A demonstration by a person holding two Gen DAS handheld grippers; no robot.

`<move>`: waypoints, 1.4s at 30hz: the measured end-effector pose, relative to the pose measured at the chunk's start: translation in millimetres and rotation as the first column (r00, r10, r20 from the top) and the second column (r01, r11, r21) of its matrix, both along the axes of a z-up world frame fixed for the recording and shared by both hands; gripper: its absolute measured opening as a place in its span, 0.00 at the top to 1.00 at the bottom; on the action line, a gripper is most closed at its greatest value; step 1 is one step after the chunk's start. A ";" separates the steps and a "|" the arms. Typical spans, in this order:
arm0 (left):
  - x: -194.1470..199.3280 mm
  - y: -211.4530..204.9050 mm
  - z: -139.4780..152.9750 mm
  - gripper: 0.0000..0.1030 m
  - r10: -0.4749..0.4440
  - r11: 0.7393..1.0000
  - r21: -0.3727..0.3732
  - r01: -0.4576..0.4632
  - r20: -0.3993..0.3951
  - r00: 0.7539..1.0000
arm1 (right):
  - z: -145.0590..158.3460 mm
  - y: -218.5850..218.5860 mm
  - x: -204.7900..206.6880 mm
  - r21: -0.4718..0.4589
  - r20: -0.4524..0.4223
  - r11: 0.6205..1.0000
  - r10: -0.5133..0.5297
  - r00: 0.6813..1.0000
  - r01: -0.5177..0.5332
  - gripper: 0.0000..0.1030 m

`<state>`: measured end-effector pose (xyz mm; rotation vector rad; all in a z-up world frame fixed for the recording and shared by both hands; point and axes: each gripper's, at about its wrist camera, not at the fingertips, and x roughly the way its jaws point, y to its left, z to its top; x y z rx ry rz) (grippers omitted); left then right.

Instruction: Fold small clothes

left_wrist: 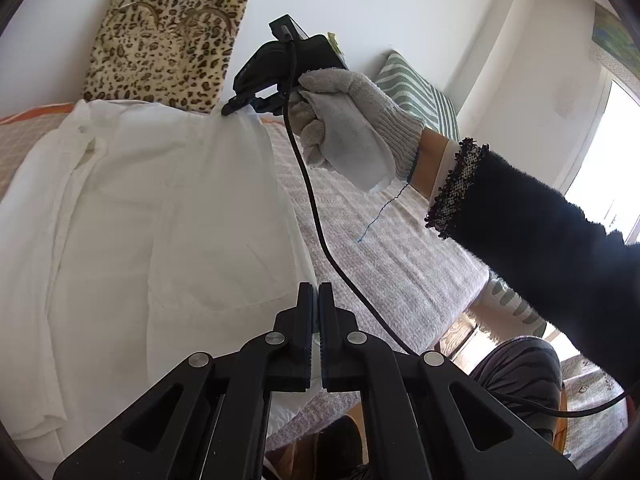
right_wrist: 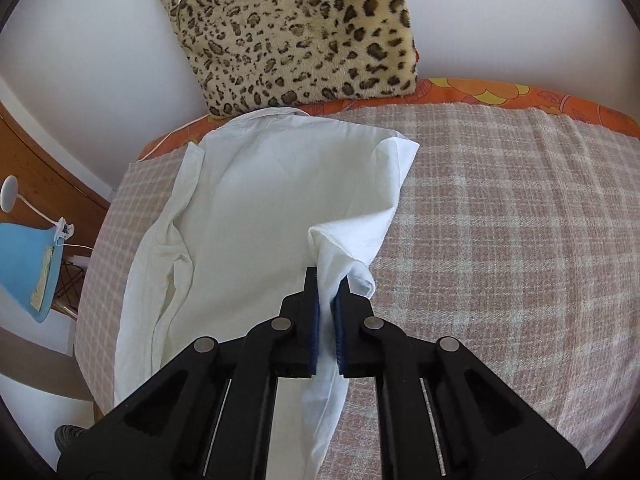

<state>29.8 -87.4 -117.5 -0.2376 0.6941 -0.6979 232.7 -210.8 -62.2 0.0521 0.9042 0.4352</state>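
Both of my tongs are closed at this moment. My right gripper (right_wrist: 325, 300) is clamped on a fold of the white shirt (right_wrist: 256, 208); the cloth goes between its blue pads (right_wrist: 313, 332) and hangs down below them, and the pinched edge is raised above the bed. My left gripper (left_wrist: 319, 308) has its jaws pressed together, with almost no gap. White fabric lies directly behind its tips, but from this view I cannot tell if some cloth is caught between them.

The shirt lies spread on the checked bed cover (right_wrist: 500, 240), on its left part, with its top end near the leopard cushion (right_wrist: 296, 36) that leans on the wall. In the left wrist view I see my right hand (left_wrist: 352, 120) in a grey knit glove, holding the other tool at the far corner of the shirt, and a black cable (left_wrist: 320, 220) runs from it toward me. A striped pillow (left_wrist: 416, 92) stands behind that hand.
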 end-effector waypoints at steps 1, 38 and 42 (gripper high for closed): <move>-0.4 5.6 0.4 0.99 0.012 1.000 -0.007 -0.012 0.003 1.000 | 2.3 9.0 -0.4 -0.021 0.003 1.000 0.002 1.000 -0.002 0.93; -2.4 86.2 -58.3 0.99 0.266 0.964 0.028 -0.265 -0.096 0.959 | -68.1 226.0 -3.5 -0.457 -0.023 0.870 0.198 0.980 -0.187 0.91; -2.8 83.8 -59.9 0.99 0.267 0.964 0.045 -0.264 -0.089 0.960 | -32.1 191.7 -14.4 -0.244 -0.009 0.942 0.236 0.972 -0.231 0.69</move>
